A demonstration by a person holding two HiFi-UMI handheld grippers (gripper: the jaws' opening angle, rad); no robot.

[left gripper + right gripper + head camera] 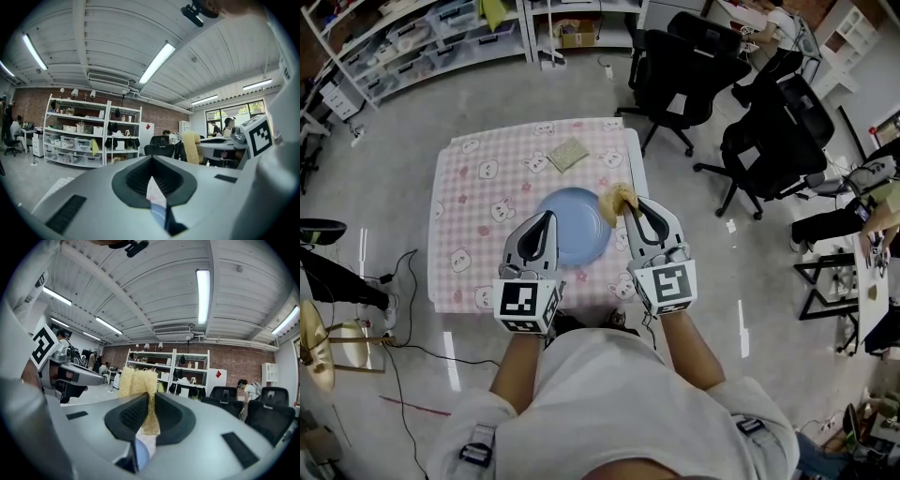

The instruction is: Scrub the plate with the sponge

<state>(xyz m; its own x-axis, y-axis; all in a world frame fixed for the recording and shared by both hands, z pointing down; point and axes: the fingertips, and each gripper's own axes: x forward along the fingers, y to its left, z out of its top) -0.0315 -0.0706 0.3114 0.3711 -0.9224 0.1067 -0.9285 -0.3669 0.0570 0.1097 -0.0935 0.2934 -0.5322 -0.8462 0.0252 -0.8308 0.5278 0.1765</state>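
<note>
- The right gripper [630, 208] is clamped on a yellow sponge [617, 197]. In the right gripper view the sponge [138, 380] stands on edge between the jaws, its frayed end sticking out past the tips.
- The blue plate [577, 234] lies flat at the middle of the table [469, 225], on a pink checked cloth printed with bears.
- The sponge is at the plate's far right rim. I cannot tell whether it touches the rim or hangs just above it.
- From the sponge, most of the plate's face lies toward the person and to the left, so the scrub would likely run that way. The right gripper is the one placed to do it.
- The left gripper [546, 220] has its jaws together with nothing held, its tips over the plate's left rim.
- A second greenish pad [568, 155] lies on the table beyond the plate, well apart from both grippers.
- I can read no brand or writing. Each gripper's cube carries only black-and-white square markers.
</note>
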